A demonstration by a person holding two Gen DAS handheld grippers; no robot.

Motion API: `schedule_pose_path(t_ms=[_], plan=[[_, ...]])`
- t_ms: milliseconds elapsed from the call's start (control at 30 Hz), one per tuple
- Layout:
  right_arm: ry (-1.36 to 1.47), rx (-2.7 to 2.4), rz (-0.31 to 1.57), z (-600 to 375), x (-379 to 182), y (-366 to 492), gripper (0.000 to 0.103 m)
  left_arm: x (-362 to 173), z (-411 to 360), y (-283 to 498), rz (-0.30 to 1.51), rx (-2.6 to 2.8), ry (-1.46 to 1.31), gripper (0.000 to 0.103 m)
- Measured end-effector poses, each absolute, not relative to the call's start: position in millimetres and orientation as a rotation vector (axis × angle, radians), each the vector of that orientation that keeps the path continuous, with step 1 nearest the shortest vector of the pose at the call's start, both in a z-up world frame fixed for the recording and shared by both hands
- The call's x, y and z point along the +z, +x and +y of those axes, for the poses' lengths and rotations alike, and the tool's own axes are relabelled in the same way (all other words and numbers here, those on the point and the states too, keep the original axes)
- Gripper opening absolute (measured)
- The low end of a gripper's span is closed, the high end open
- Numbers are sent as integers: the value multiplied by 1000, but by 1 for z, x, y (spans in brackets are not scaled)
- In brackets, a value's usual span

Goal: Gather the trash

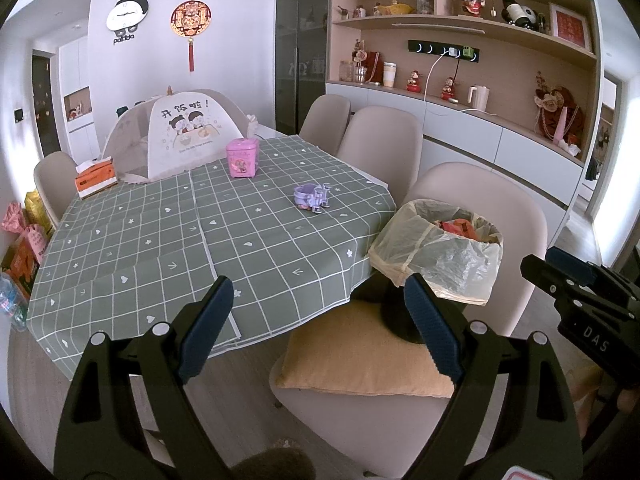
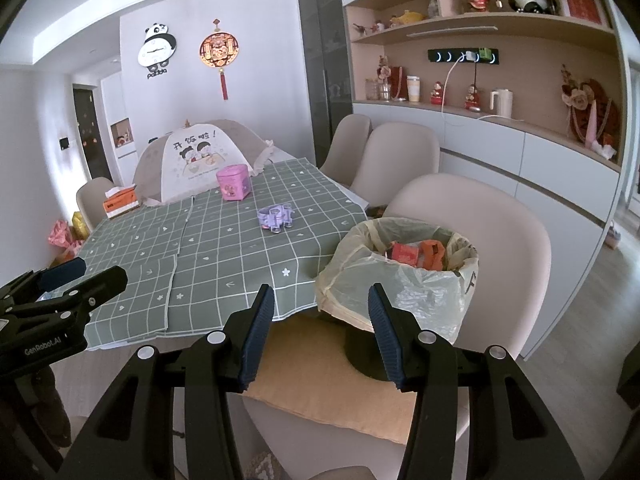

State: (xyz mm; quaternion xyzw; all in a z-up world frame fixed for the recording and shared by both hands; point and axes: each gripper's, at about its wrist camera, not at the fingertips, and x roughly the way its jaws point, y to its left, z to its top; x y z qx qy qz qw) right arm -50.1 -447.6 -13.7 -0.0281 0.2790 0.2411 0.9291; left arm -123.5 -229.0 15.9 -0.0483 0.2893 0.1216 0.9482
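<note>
A black trash bin lined with a pale plastic bag point(image 1: 440, 252) point(image 2: 400, 276) stands on the cushioned seat of the nearest chair; red and orange wrappers point(image 2: 416, 254) lie inside it. My left gripper point(image 1: 316, 320) hangs open and holds nothing, near the corner of the table, left of the bin. Just in front of the bin my right gripper point(image 2: 320, 332) is open too, with nothing between its fingers; it also shows at the right edge of the left wrist view point(image 1: 560, 268). A small purple toy point(image 1: 313, 197) point(image 2: 276, 219) sits on the green checked tablecloth point(image 1: 180, 240).
On the table are a pink tin point(image 1: 242, 158), an orange tissue box point(image 1: 96, 179) and a mesh food cover point(image 1: 180, 136). Beige chairs point(image 1: 380, 144) line the right side. A sideboard with shelves point(image 1: 500, 80) runs along the right wall. Bags point(image 1: 24, 236) sit on the floor at left.
</note>
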Motion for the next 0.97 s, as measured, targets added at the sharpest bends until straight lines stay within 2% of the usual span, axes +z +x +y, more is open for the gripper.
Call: schedule_pose_path(t_ms=[700, 867, 967], plan=[[-51, 474, 586, -447, -21, -46, 47, 7, -226, -110, 628, 215, -111, 83], [-43, 472, 614, -433, -29, -30, 47, -12, -192, -97, 707, 263, -172, 83], [-44, 494, 654, -411, -38, -11, 47, -26, -145, -87, 734, 336, -250, 83]])
